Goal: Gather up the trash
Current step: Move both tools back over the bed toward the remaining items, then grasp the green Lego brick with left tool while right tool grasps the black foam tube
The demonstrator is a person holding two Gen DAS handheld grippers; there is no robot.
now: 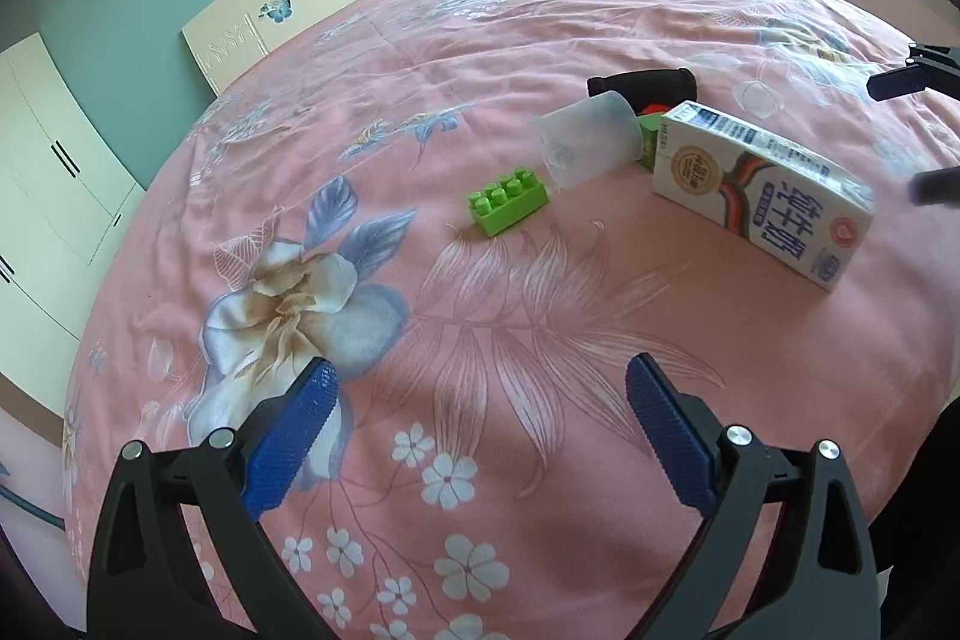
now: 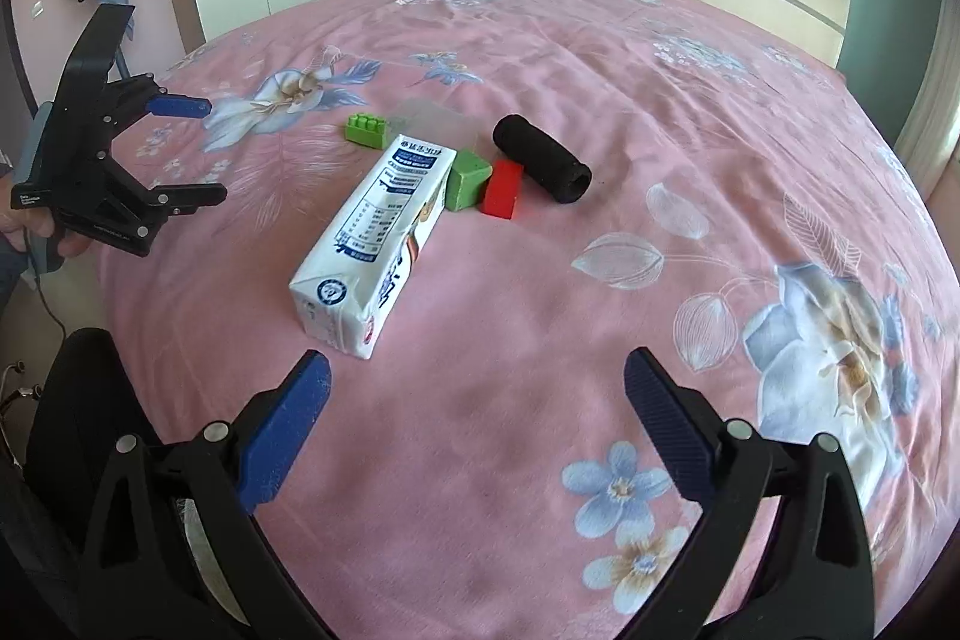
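Your right gripper (image 2: pixel 477 376) hangs over the bed (image 2: pixel 660 112) with its jaws spread wide and nothing between them; your left gripper (image 1: pixel 480 388) is the same, jaws apart and empty, and it shows again at the left of the right wrist view, held in your hand (image 2: pixel 36 232) above the bed's left edge.

Just ahead of the right jaws lies the carton (image 2: pixel 372 244), flat on its side, its near end closest to the left blue pad; it reads as the clearest piece of trash here. Its far end is touching or just beside the green block (image 2: pixel 468 181), with the red block (image 2: pixel 503 189) next to that and the black roll (image 2: pixel 540 157) just behind; a clear cup (image 1: pixel 585 142) lies tipped over beyond them, and a studded green brick (image 1: pixel 509 199) sits apart, nearer the left gripper.

No bin or bag shows in either view, so I cannot tell where the trash is meant to go.

My reading is that you are at the approach, with nothing collected yet; the likely next move is to bring the right jaws down across the carton's narrow width near its free end, clear of the blocks, and close firmly, since the soft bedding will give under it.
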